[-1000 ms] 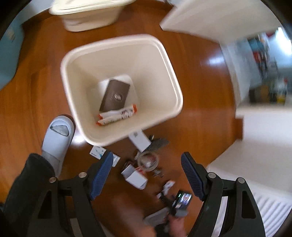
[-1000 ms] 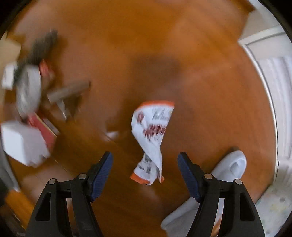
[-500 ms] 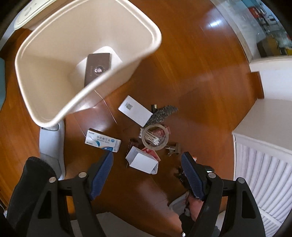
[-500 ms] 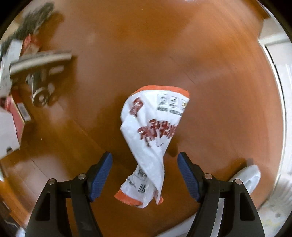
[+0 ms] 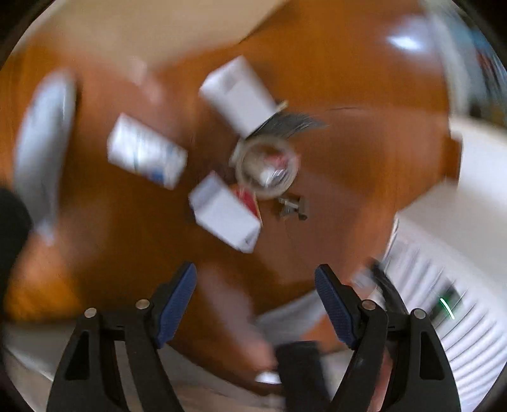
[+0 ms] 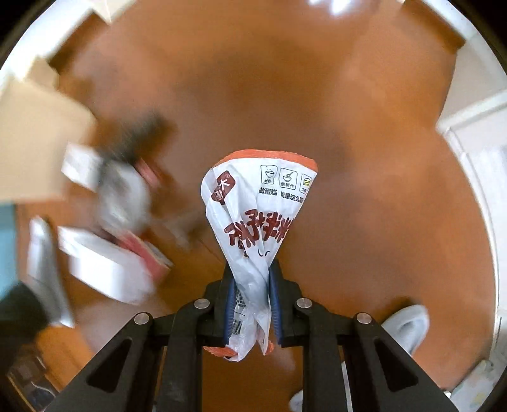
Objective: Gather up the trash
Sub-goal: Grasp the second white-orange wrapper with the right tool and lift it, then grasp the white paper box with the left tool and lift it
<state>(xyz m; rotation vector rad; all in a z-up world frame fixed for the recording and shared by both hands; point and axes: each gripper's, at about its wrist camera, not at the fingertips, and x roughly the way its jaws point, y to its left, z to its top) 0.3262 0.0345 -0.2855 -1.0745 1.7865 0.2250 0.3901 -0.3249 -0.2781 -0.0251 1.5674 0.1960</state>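
My right gripper (image 6: 252, 279) is shut on a white and orange plastic wrapper (image 6: 256, 202) and holds it above the wooden floor. My left gripper (image 5: 255, 279) is open and empty above a blurred pile of trash: a white open box (image 5: 225, 215), a blue-and-white box (image 5: 145, 155), a white card (image 5: 240, 92), and a round tub of cotton swabs (image 5: 266, 168). The cream bin (image 5: 152, 28) shows as a blur at the top edge. The same pile (image 6: 107, 250) lies blurred at the left of the right wrist view.
A white slatted radiator (image 5: 443, 317) stands at the right. The person's grey slippers are on the floor (image 5: 41, 149) (image 6: 405, 326). A small dark clip (image 5: 291, 206) lies by the tub. White furniture (image 5: 481, 158) stands at the right edge.
My right gripper has closed on the wrapper and lifted it. My left gripper has dropped closer to the trash pile, and the bin has slid to the top edge of its view.
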